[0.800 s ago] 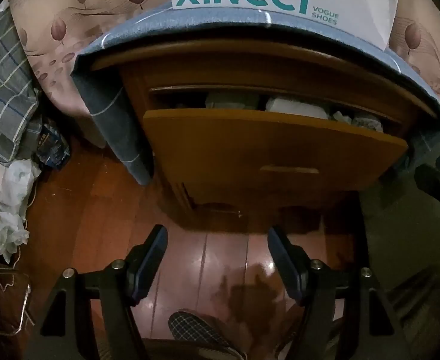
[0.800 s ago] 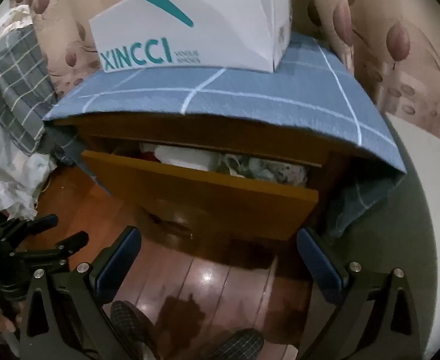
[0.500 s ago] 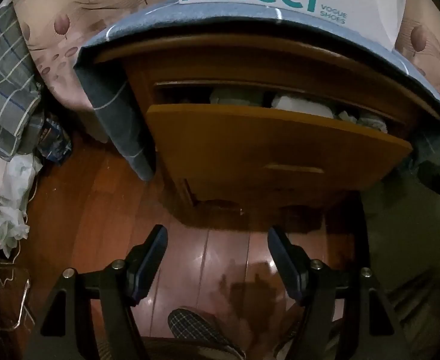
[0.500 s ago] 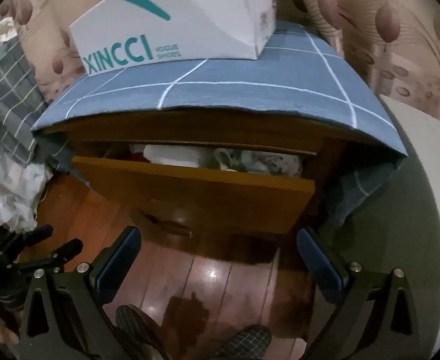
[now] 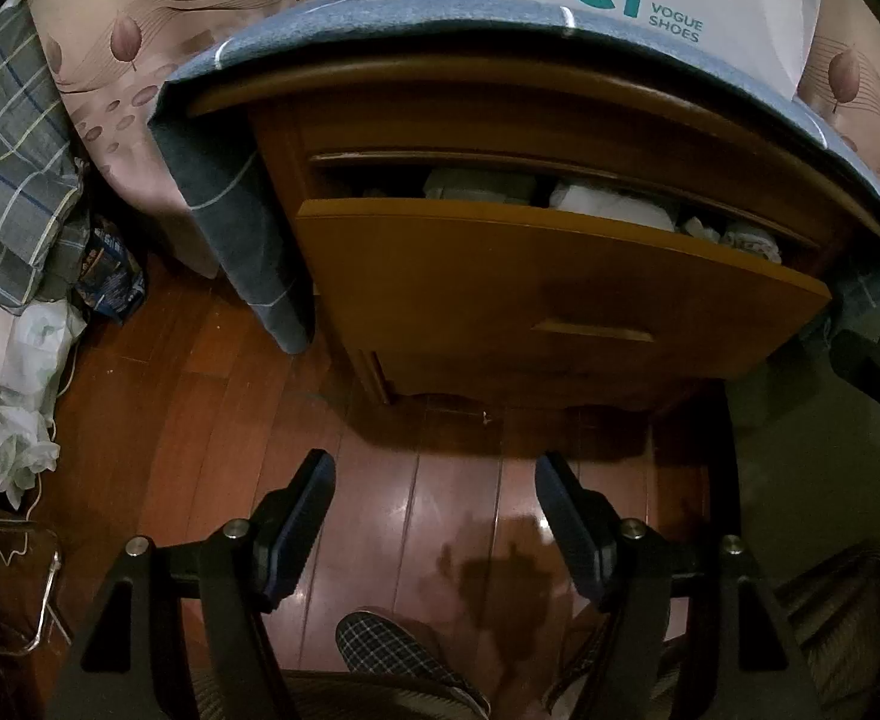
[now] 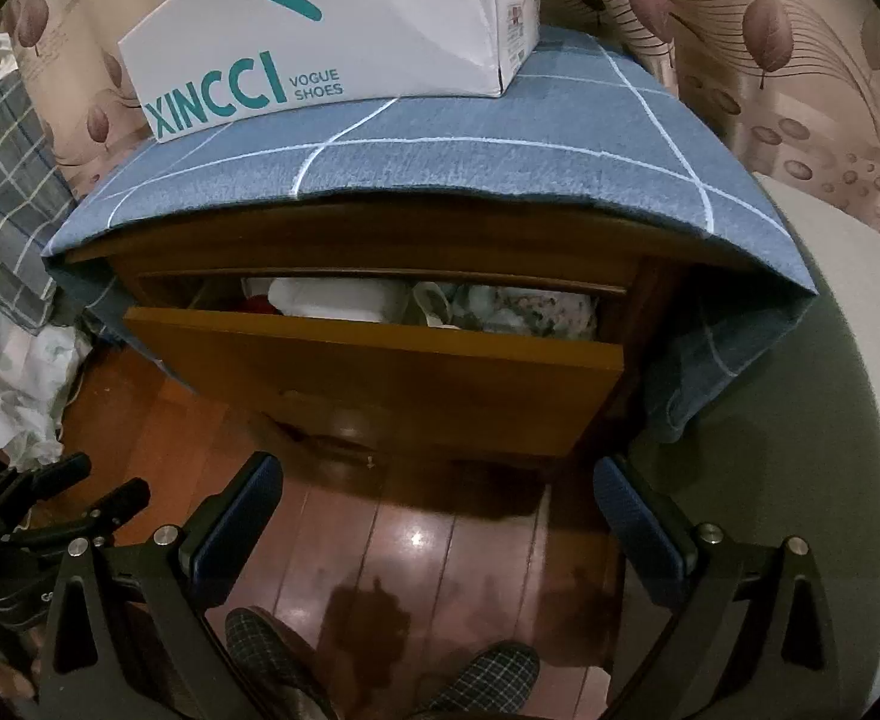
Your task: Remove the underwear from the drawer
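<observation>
A wooden nightstand has its top drawer (image 5: 548,288) (image 6: 380,378) pulled partly out. Folded underwear shows in the gap: a white piece (image 5: 614,207) (image 6: 332,300), a grey-green one (image 5: 476,186) and patterned pieces (image 6: 518,312) to the right. My left gripper (image 5: 434,480) hangs open over the floor in front of the drawer, nothing between its fingers. My right gripper (image 6: 437,480) is open very wide, also low in front of the drawer and holding nothing. Both are well short of the drawer opening.
A blue checked cloth (image 6: 440,168) covers the nightstand top, with a white shoe box (image 6: 344,42) on it. Plaid fabric and white bags (image 5: 8,360) lie at the left on the wooden floor (image 5: 212,408). The person's checked slippers (image 6: 488,678) are below. A pale bed edge (image 6: 848,360) is right.
Both grippers have come closer to the nightstand and the drawer looks larger. The right view now looks more down onto the top and into the drawer. Jaw openings look unchanged.
</observation>
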A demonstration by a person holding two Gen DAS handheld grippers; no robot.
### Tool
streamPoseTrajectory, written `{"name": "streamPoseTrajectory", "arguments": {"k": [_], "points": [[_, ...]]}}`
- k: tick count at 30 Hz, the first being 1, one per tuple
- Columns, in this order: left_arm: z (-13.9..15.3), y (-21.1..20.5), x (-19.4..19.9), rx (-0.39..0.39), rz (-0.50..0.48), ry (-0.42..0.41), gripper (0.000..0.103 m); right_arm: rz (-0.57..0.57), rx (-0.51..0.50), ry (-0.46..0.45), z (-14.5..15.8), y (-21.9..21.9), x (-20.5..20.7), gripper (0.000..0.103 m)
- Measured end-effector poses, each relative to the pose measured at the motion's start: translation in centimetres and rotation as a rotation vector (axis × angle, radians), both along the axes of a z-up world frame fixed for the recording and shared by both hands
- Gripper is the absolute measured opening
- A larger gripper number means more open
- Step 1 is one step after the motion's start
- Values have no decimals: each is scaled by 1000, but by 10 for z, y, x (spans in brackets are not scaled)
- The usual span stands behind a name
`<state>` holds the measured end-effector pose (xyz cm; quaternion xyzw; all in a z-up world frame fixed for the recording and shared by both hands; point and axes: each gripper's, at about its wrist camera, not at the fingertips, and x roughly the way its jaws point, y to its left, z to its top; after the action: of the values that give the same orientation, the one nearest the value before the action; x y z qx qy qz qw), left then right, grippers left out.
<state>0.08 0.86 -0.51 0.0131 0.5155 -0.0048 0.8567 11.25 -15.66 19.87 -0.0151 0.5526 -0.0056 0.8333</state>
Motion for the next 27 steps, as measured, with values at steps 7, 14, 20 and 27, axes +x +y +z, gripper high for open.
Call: {"name": "streamPoseTrajectory", "arguments": {"k": [7,14,20,27], "points": [[-1,2,0,-8,11,7,71,-9,26,20,-2,-4,2,103],[-2,2,2,-10,13,14,71,-14,33,41,-6,-5,4,103],[-3,3,2,-15,13,17,71,-12,54,57,-9,-6,5,103],[-4,4,1,-18,15,20,71,-18,70,67,-10,-8,5,103]]}}
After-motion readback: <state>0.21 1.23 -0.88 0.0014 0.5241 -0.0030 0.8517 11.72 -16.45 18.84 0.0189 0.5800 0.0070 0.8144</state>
